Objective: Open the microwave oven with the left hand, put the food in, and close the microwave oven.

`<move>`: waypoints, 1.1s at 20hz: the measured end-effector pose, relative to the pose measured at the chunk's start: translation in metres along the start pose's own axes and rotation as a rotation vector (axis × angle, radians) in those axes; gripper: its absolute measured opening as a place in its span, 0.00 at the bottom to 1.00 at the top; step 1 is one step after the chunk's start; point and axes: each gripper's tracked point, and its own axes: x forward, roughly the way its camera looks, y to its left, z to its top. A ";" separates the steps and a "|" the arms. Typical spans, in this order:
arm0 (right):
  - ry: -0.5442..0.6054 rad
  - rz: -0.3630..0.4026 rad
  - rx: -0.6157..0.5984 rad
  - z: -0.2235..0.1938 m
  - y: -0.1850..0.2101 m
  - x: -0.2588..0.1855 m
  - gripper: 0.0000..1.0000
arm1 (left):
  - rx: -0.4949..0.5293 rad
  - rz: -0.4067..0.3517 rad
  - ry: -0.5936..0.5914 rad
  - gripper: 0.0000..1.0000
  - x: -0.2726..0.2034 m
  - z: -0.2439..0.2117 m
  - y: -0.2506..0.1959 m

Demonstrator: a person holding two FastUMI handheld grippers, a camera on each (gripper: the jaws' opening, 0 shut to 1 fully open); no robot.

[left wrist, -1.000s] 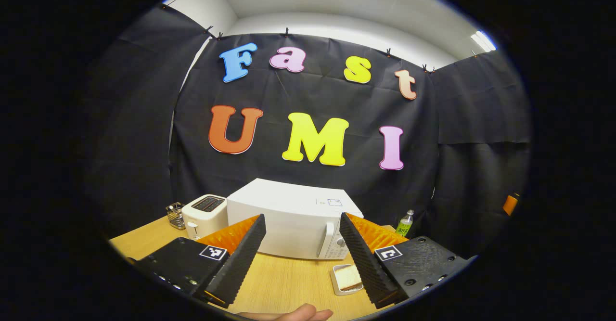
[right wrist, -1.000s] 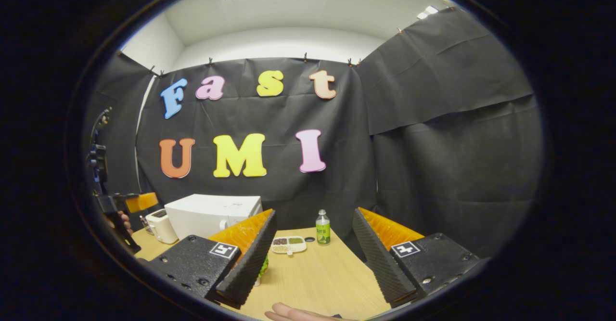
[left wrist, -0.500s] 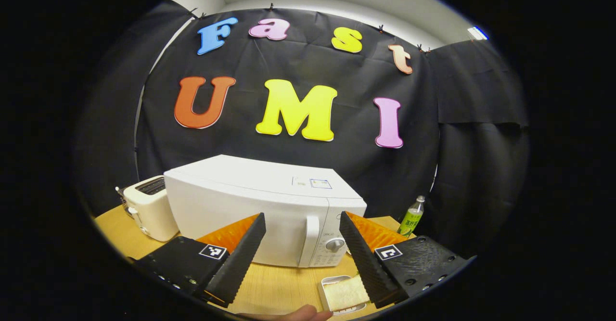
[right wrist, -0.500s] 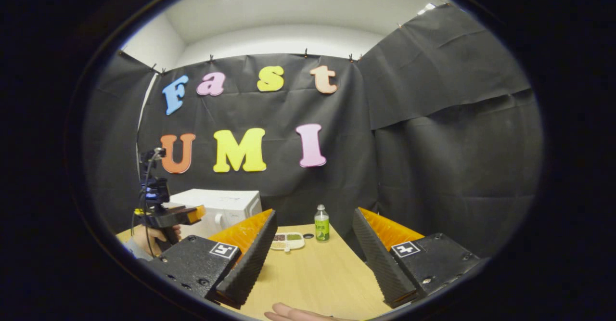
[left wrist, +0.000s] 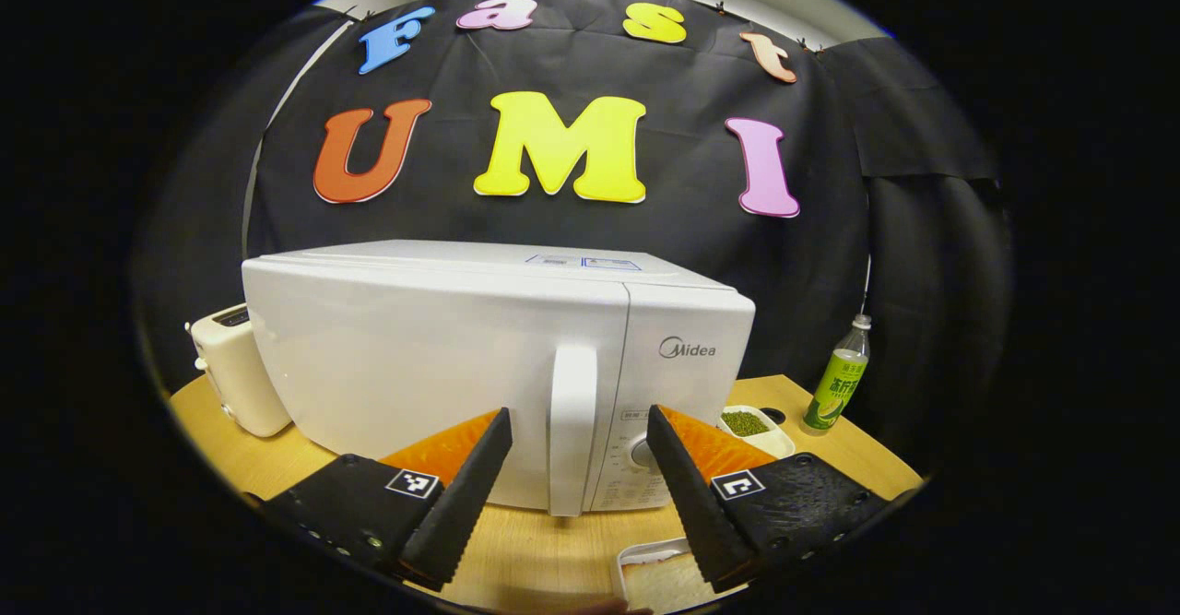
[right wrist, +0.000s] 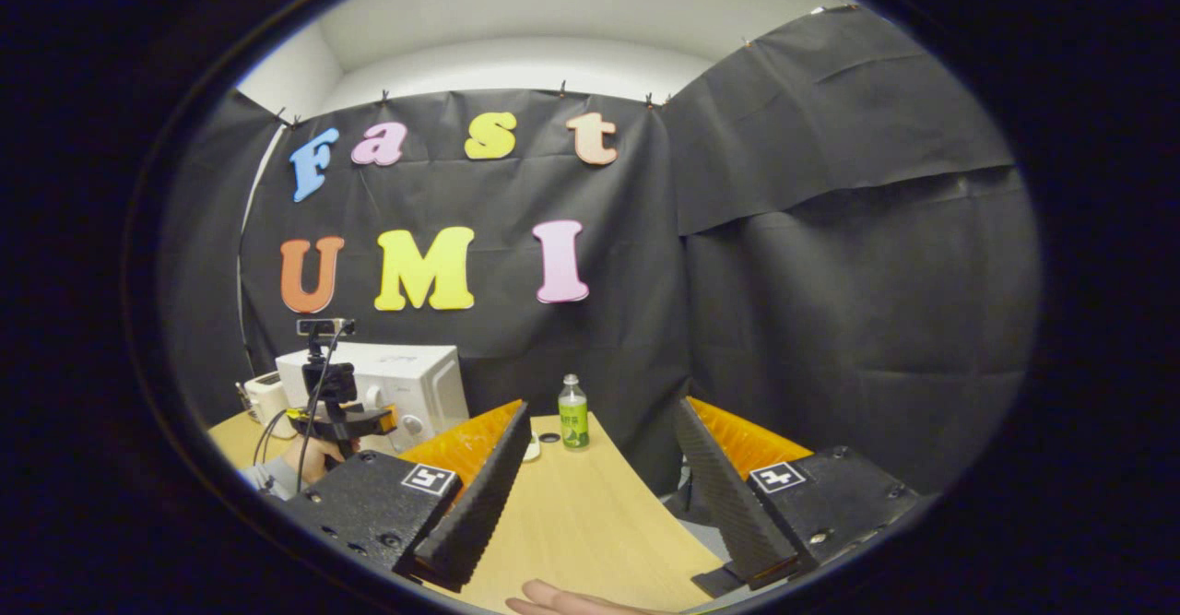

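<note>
Nothing of the task was done at this moment, as far as I could judge: the microwave (left wrist: 498, 357) stood on the counter (left wrist: 544, 550) with its door shut, and opening it, loading the food and closing it all lay ahead of you. Your left tool (left wrist: 576, 481) had its jaws wide apart, with the door handle (left wrist: 572, 431) framed between them but not touching either. You likely needed only to reach in, clamp and pull. Your right tool (right wrist: 599, 495) hung over bare counter well to the side, jaws likewise apart and holding nothing. The food, a slice of bread in a small white tray (left wrist: 659, 578), lay on the counter just in front of the microwave.
</note>
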 end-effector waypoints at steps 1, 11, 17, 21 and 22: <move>0.000 -0.010 -0.006 0.000 -0.006 -0.002 0.92 | 0.017 0.011 -0.005 0.75 0.004 0.000 0.003; -0.029 -0.060 -0.034 0.009 -0.026 -0.030 0.92 | 0.029 -0.044 0.022 0.12 0.005 -0.007 0.002; -0.011 -0.022 -0.017 0.002 -0.014 -0.027 0.92 | 0.059 -0.085 0.001 0.02 -0.023 -0.011 0.005; -0.003 0.041 -0.007 0.003 0.014 -0.021 0.92 | 0.048 -0.144 -0.011 0.02 -0.066 -0.017 0.016; -0.004 0.059 -0.007 0.002 0.021 -0.021 0.92 | 0.055 -0.157 -0.027 0.02 -0.077 -0.017 0.020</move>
